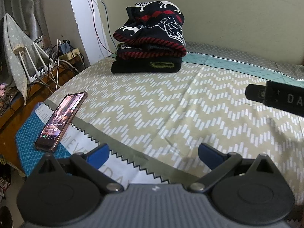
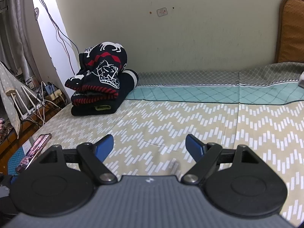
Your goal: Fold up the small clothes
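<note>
A stack of folded dark knit clothes [image 1: 150,43] with red and white patterns sits at the far side of the bed by the wall; the right wrist view shows the same stack [image 2: 100,83] at far left. My left gripper [image 1: 153,154] is open above the zigzag sheet, nothing between its blue pads. My right gripper [image 2: 149,148] is open too and holds nothing. In the left wrist view, part of the right gripper's black body [image 1: 277,96] pokes in from the right edge. Both grippers are well short of the stack.
A lit phone [image 1: 60,121] lies on a blue cloth at the bed's left edge, also seen as a phone [image 2: 33,150] in the right wrist view. Beyond it are an ironing board [image 1: 15,53], cables and a power strip [image 1: 70,54]. The bedsheet [image 2: 171,125] spreads right; a headboard [image 2: 290,30] stands far right.
</note>
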### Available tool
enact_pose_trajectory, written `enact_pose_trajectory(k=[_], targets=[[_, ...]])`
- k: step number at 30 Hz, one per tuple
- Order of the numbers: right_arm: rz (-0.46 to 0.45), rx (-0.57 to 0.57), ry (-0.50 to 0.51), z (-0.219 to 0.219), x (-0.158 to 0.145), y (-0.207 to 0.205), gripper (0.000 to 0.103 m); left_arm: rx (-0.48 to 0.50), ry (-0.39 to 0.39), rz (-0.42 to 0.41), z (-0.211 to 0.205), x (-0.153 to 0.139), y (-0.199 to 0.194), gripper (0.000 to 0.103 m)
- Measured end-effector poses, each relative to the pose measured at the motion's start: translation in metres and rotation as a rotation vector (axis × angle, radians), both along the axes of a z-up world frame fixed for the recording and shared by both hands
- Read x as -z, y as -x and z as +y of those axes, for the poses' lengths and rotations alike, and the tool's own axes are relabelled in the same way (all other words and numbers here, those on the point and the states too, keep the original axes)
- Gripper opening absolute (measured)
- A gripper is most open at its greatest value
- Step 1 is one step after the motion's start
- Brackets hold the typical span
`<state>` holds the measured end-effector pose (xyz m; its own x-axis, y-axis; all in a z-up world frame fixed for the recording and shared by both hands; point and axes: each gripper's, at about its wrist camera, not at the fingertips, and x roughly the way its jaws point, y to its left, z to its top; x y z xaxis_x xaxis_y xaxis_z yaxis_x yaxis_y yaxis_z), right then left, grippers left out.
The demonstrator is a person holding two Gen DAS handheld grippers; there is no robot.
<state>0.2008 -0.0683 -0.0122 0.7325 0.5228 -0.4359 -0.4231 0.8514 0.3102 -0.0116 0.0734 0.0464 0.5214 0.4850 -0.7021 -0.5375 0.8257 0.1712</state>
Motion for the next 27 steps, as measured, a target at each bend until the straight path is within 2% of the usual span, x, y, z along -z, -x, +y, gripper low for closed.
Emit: enact_pose_trajectory(k=[8,27], targets=[[0.011,-0.008,-0.003,0.000,0.001,-0.003,0.085,-0.037,-0.024,-0.007,0.009,-0.001,0.001,0.103],[0.010,-0.007,-0.003,0.000,0.001,-0.002,0.085,-0.062,-0.018,-0.013,0.013,0.000,0.004,0.103]])
